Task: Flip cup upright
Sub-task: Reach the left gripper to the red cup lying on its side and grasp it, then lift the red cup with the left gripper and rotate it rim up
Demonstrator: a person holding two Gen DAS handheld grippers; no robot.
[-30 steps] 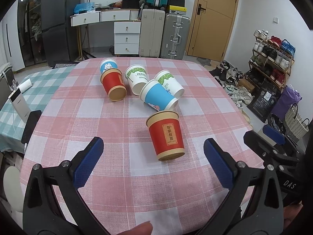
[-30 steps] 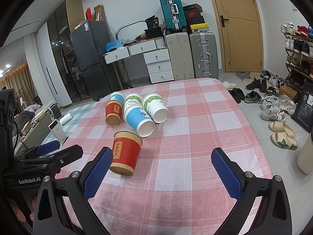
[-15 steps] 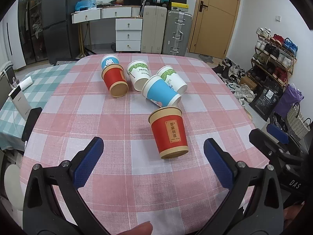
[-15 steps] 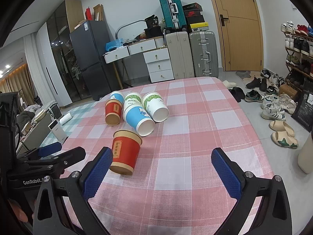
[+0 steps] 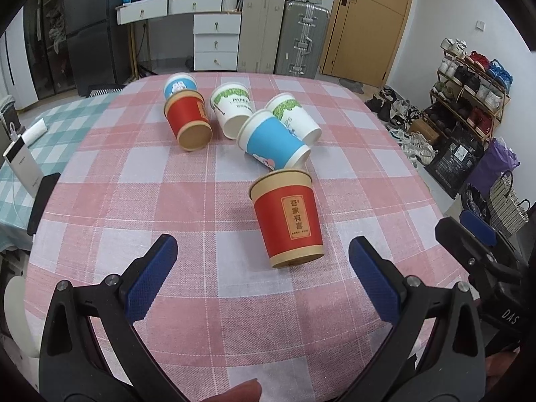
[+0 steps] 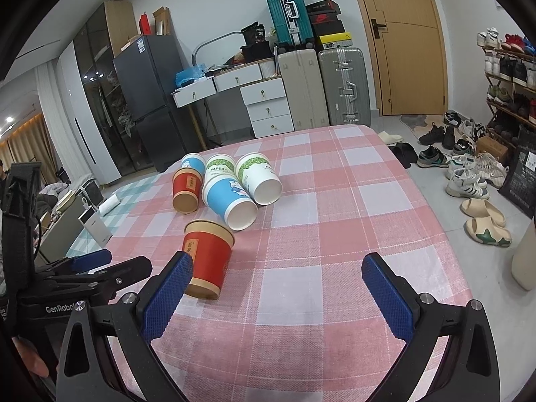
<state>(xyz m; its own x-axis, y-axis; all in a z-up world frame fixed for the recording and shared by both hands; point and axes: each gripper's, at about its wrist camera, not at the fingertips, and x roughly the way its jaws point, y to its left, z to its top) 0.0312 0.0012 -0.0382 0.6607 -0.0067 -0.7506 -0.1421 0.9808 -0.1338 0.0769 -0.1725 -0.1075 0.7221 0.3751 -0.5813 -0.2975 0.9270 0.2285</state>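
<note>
Even indoor light fills both views, with recessed ceiling lights (image 6: 9,119) glowing at the far left. The nearest red cup (image 5: 287,220) casts only a soft, faint shadow on the checked tablecloth (image 5: 214,207). Focus stays sharp throughout. Fisheye distortion bends the door (image 6: 400,40) and darkens every corner.

The tabletop (image 5: 207,301) wears a pink-and-white check cloth. At 12 o'clock of the left gripper (image 5: 263,276), which has textured blue pads on black arms, is a red cup (image 5: 288,221) with tan bands and a tan label of dark characters. Beyond it lies a sky-blue cup (image 5: 273,140) with white rims. At 11 o'clock another red cup (image 5: 187,119) shows a tan base. Two white cups (image 5: 232,109) carry green leaf print. The right gripper (image 6: 276,296) has the same blue and black.
</note>
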